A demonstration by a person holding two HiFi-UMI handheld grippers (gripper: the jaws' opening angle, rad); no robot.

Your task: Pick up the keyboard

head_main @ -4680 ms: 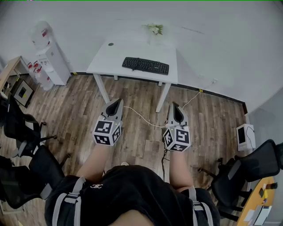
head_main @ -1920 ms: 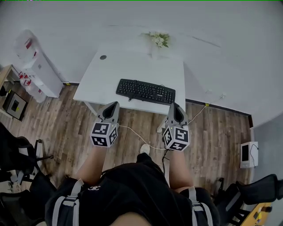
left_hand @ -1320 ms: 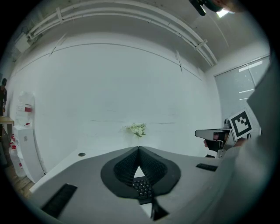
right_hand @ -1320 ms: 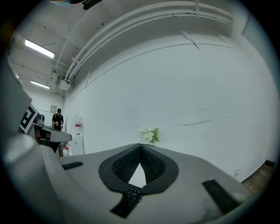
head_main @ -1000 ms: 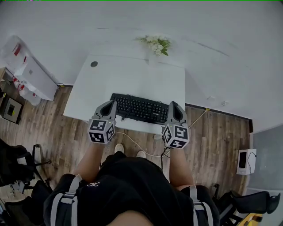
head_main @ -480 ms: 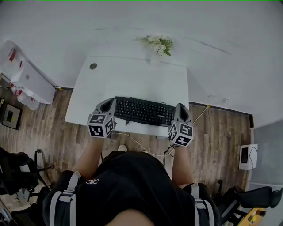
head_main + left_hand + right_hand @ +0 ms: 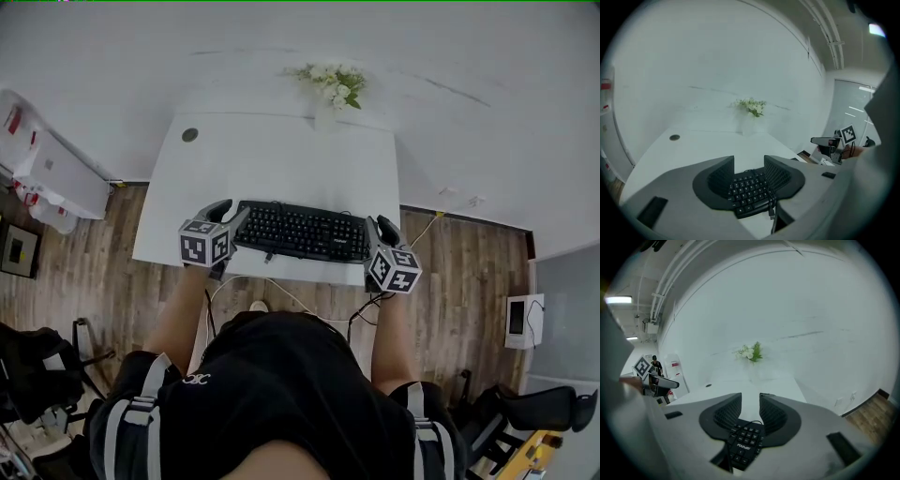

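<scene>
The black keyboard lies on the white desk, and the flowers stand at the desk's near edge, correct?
Not quite: the flowers stand at the far edge of the white desk, by the wall, as the head view shows. The black keyboard does lie on the desk.

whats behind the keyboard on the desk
Behind the keyboard: bare white desk, white flowers at the wall, a round grommet at the back left. Nothing covers that stretch.

Black shirt [image 7: 281, 394]; grey left tool [image 7: 233, 212], right tool [image 7: 379, 223].
</scene>
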